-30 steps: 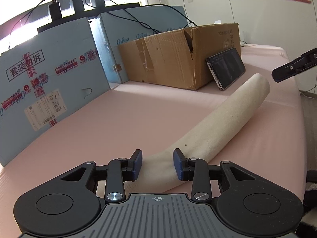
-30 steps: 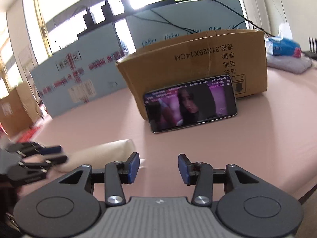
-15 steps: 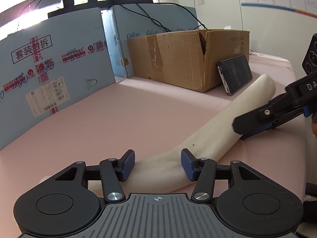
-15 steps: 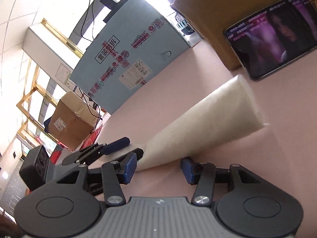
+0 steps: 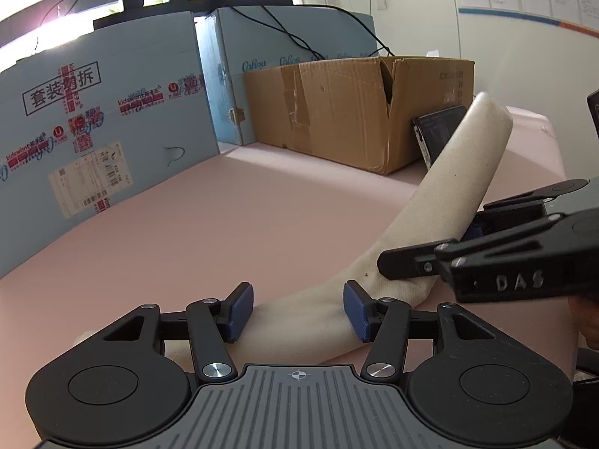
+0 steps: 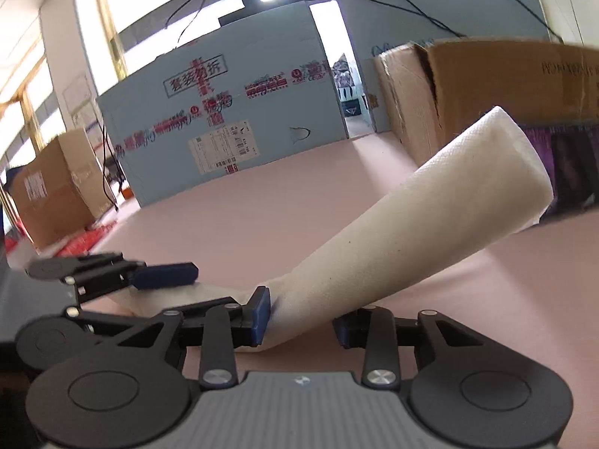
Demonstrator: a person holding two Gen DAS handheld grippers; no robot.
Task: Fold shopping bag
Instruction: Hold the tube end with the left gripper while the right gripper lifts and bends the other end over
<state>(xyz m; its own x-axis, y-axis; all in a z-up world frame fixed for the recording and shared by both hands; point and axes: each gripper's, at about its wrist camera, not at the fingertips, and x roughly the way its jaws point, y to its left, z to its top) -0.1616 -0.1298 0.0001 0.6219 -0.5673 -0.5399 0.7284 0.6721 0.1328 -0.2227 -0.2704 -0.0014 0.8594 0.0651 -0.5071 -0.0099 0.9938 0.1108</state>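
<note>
The shopping bag [image 5: 445,202] is a long cream cloth roll on the pink table [image 5: 224,217]. Its near end lies between the open jaws of my left gripper [image 5: 297,310]. My right gripper [image 6: 301,314] straddles the roll a little farther along, jaws open around it; in the left wrist view it [image 5: 430,258] comes in from the right. The far end of the bag [image 6: 468,183] is lifted off the table and tilts up toward the cardboard box.
A brown cardboard box [image 5: 344,112] stands at the back with a phone [image 5: 438,136] leaning on it. Blue foam panels [image 5: 97,131] wall the left and back. The table edge runs along the right [image 5: 550,157].
My right gripper came in from the far right to the roll, close to my left gripper. The far end of the bag rose off the table.
</note>
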